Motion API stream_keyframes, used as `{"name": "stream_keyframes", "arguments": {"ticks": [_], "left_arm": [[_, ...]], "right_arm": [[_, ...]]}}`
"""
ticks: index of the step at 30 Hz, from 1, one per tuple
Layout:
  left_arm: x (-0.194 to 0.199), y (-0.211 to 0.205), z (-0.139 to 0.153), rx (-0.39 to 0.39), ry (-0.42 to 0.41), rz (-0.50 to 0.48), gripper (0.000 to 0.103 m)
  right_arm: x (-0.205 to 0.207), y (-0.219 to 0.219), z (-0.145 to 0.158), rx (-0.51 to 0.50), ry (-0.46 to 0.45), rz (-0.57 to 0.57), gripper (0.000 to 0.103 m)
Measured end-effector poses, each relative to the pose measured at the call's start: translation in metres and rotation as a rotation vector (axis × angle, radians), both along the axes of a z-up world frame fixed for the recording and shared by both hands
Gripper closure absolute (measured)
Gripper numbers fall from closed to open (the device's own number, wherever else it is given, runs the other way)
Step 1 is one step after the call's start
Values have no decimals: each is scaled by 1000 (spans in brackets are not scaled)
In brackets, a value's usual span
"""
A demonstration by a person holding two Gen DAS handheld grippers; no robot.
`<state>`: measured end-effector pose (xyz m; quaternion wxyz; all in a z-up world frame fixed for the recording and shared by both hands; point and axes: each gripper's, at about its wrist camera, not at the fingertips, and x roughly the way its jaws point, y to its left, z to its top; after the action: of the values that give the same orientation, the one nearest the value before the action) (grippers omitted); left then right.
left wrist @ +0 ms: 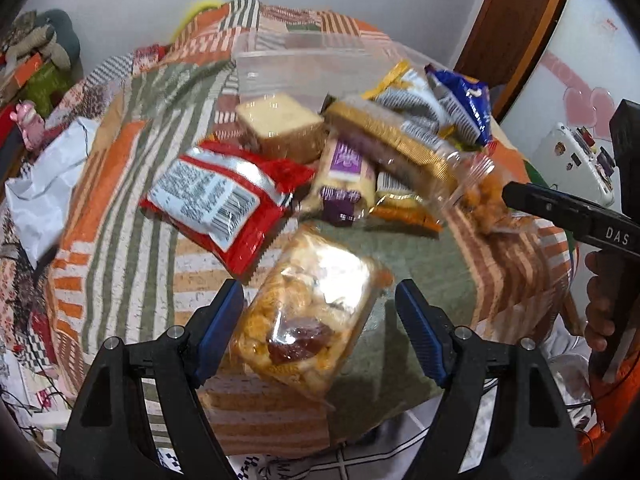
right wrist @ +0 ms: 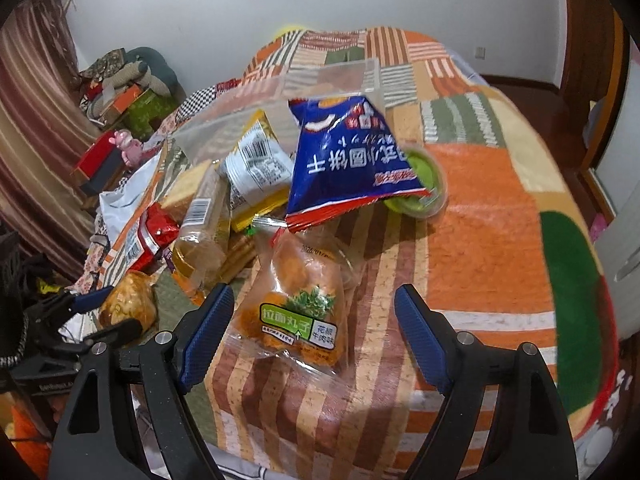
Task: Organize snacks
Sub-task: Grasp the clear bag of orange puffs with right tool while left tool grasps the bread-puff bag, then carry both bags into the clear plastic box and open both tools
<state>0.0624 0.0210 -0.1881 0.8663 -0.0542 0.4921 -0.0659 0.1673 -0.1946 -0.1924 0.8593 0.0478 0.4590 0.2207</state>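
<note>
Orange, green and white patchwork covers the bed [right wrist: 480, 208] where the snacks lie heaped. The left gripper [left wrist: 320, 320] hangs with its blue-padded fingers [left wrist: 218, 328] spread wide on either side of a clear bag of golden biscuits [left wrist: 308, 312] with a dark red patch showing inside; the pads look just clear of the wrapper, though blur makes that hard to judge. The right gripper [right wrist: 316, 332] is likewise wide open, straddling a clear packet of orange snack balls [right wrist: 300, 300] with a green label, and not touching it. Behind these sits the pile: a red packet [left wrist: 224, 200] turned barcode-up, a wrapped pale cake slice [left wrist: 280, 128], a purple-and-white biscuit pack [left wrist: 344, 176], a long gold-edged cracker sleeve [left wrist: 392, 136], a yellow-trimmed silver bag [right wrist: 256, 160] and a blue bag [right wrist: 348, 152] with white Chinese lettering, propped tilted on the heap. A clear plastic bin [right wrist: 280, 100] stands at the far side of the pile, and a small green-lidded cup [right wrist: 420, 184] sits just beside the blue bag, partly under it. A white plastic bag [left wrist: 44, 188] lies crumpled at the left edge of the bed.
</note>
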Motion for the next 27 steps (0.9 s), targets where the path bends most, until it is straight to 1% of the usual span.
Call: {"name": "stream_keyframes", "arguments": {"ticks": [2, 4, 6, 8, 9, 10, 11, 17, 23, 27], "left_arm": [[1, 3, -5, -10, 9, 14, 25], [3, 6, -10, -42, 25, 24, 25], [3, 9, -10, -49, 8, 31, 25], [4, 10, -9, -46, -6, 28, 34], [5, 9, -9, -40, -7, 27, 42], [5, 8, -8, -34, -11, 25, 54], [5, 7, -7, -34, -16, 23, 58], [8, 4, 1, -50, -44, 34, 58], [7, 4, 24, -53, -123, 52, 58], [10, 10, 40, -52, -170, 71, 58]], "right_arm": [[3, 2, -2, -1, 9, 6, 23], [6, 5, -5, -7, 15, 8, 23], [8, 7, -9, -1, 30, 16, 27], [9, 8, -13, 25, 60, 36, 48], [10, 8, -14, 36, 67, 38, 49], [8, 7, -14, 43, 61, 34, 49], [8, 6, -13, 47, 56, 34, 51], [-3, 4, -6, 39, 21, 52, 54], [-11, 2, 10, 27, -39, 56, 55], [-14, 0, 24, 56, -65, 68, 55]]}}
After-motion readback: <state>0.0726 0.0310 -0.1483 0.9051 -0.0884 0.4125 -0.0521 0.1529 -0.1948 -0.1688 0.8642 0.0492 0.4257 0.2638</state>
